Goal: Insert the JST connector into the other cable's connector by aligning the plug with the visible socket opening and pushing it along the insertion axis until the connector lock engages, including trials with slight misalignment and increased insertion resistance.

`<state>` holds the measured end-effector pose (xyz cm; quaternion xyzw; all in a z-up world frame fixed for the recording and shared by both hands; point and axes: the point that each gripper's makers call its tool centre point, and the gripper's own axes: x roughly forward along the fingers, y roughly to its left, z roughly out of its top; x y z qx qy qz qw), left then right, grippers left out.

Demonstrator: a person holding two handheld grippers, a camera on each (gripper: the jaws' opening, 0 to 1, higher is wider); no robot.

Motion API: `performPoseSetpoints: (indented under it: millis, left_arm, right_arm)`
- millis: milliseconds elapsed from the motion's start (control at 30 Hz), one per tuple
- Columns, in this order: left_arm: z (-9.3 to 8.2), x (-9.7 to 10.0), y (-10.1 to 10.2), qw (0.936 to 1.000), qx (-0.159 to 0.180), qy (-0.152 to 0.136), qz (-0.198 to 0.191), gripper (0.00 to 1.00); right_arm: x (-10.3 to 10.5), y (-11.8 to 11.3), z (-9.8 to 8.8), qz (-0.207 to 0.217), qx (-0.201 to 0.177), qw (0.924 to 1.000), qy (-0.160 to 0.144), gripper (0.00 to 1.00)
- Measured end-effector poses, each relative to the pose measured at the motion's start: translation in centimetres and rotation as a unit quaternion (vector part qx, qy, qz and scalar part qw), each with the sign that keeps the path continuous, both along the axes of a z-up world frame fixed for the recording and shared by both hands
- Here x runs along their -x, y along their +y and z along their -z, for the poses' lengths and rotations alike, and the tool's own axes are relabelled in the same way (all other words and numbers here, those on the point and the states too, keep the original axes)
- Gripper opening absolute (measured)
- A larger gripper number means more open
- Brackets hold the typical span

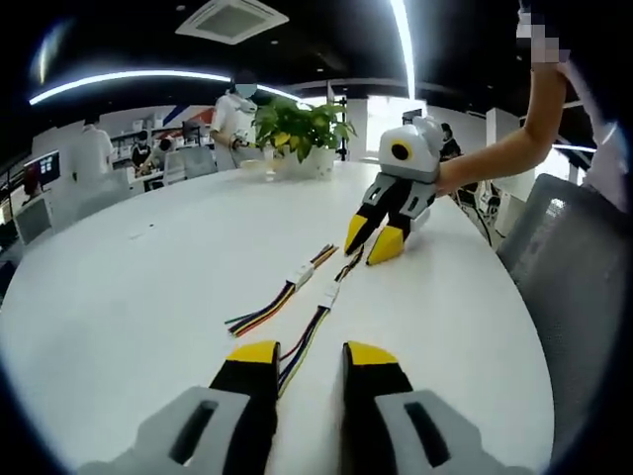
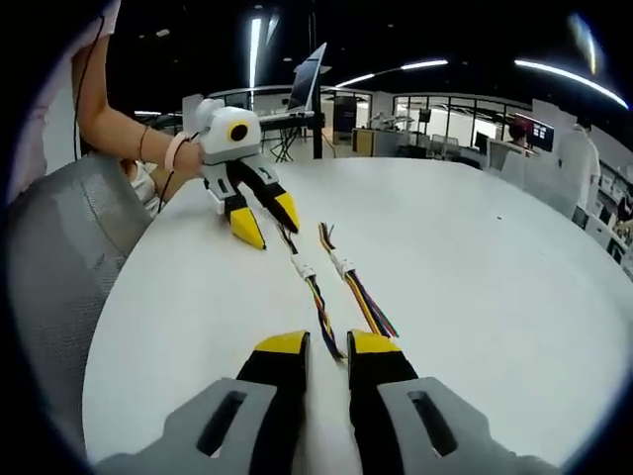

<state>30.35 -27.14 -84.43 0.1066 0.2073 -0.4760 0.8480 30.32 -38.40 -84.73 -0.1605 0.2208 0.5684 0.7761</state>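
Left gripper view: my left gripper rises from 6 o'clock, its yellow-tipped jaws parted by a narrow gap and holding nothing. Just beyond the tips, two cables lie side by side on the white tabletop. The nearer cable runs from between my jaws toward 12 o'clock, ending in a white JST connector. The other cable sits at its 10 o'clock side, with its own white connector; the two connectors are near each other but apart. My right gripper rests tip-down on the tabletop at 1 o'clock, jaws slightly spread and empty, just beyond the cables' far ends. A potted plant stands at 12 o'clock.

Right gripper view: the right gripper enters from 6 o'clock, jaws narrowly parted, gripping nothing. Both connectors lie ahead, unmated. The left gripper stands at 11 o'clock beside a grey chair.
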Motion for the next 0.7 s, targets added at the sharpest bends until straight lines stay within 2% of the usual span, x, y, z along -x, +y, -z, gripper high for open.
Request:
performPoseSetpoints:
  millis: [67, 167, 233, 267, 367, 433, 500, 533, 567, 633, 700]
  left_arm:
    - [0.0, -0.2, 0.2, 0.9999, -0.003, 0.006, -0.011, 0.22]
    - [-0.5, -0.2, 0.3, 0.9998, 0.006, 0.012, -0.016, 0.24]
    - [-1.5, -0.2, -0.1, 0.9980, 0.042, 0.031, -0.036, 0.28]
    - [-2.4, -0.2, -0.2, 0.9976, 0.053, 0.024, -0.036, 0.29]
    - [-3.3, -0.2, -0.1, 0.9980, 0.045, 0.016, -0.042, 0.32]
    - [-4.0, -0.2, 0.0, 0.9985, 0.027, 0.005, -0.047, 0.36]
    - [-4.2, -0.3, 0.4, 0.9971, 0.015, 0.019, -0.072, 0.42]
    - [-4.5, -0.1, 0.2, 0.9972, 0.018, 0.017, -0.071, 0.44]
    - [-4.9, 0.1, 0.1, 0.9973, 0.018, 0.015, -0.070, 0.46]
    - [-5.5, 0.4, -0.1, 0.9975, 0.017, 0.011, -0.068, 0.46]
    - [-6.2, 0.9, -0.1, 0.9973, 0.016, 0.010, -0.072, 0.46]
  right_arm:
    - [0.3, -0.3, 0.0, 0.004, 0.012, 0.9999, 0.001, 0.13]
    - [0.7, -0.6, -0.6, 0.010, 0.009, 0.9999, -0.004, 0.13]
    - [0.6, -0.5, -1.7, 0.029, -0.007, 0.9995, -0.010, 0.15]
    - [0.5, -0.6, -2.3, 0.041, -0.014, 0.9990, -0.012, 0.15]
    - [0.7, -0.4, -3.6, 0.056, -0.019, 0.9981, -0.020, 0.17]
    - [0.9, -0.1, -4.7, 0.065, -0.027, 0.9972, -0.023, 0.20]
    - [0.8, -0.1, -5.0, 0.081, -0.026, 0.9962, -0.018, 0.19]
    - [0.8, -0.3, -5.0, 0.098, -0.022, 0.9949, -0.010, 0.19]
    - [1.2, 0.1, -5.4, 0.092, -0.025, 0.9954, -0.013, 0.20]
    - [1.6, 0.3, -5.7, 0.109, -0.028, 0.9936, -0.002, 0.25]
    - [2.6, 0.7, -6.2, 0.109, -0.021, 0.9938, -0.004, 0.29]
